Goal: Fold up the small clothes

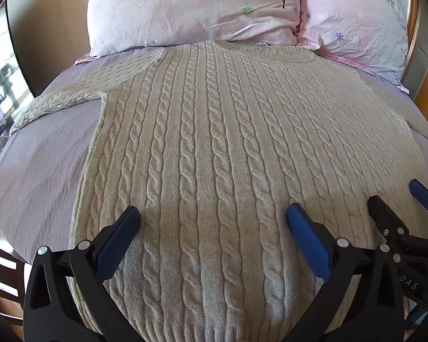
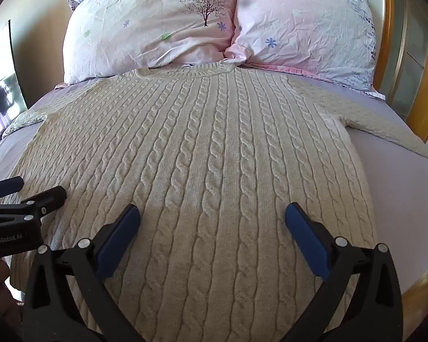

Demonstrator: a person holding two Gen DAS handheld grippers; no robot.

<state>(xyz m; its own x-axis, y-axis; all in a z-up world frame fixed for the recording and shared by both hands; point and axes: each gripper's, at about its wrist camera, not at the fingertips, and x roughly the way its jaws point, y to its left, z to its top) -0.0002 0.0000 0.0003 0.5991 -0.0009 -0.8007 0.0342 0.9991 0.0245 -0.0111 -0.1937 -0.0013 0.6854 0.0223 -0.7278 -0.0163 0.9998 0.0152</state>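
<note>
— Step now? Where's the cream cable-knit sweater (image 1: 214, 142)?
— Flat, face-up on the lilac-sheeted bed (image 1: 42, 156), collar by the pillows; nothing folded yet.
— Tools?
— Left tool (image 1: 213, 222) and right tool (image 2: 212, 219) both spread, hovering near the hem. Next likely: pinch an edge.

One cream cable-knit sweater (image 1: 214, 142) lies flat on one bed (image 1: 42, 171), its collar at the head edge. Two pink flowered pillows (image 2: 151, 28) (image 2: 305, 28) sit side by side there. Two grippers, left (image 1: 213, 219) and right (image 2: 212, 216), each spread wide.
</note>
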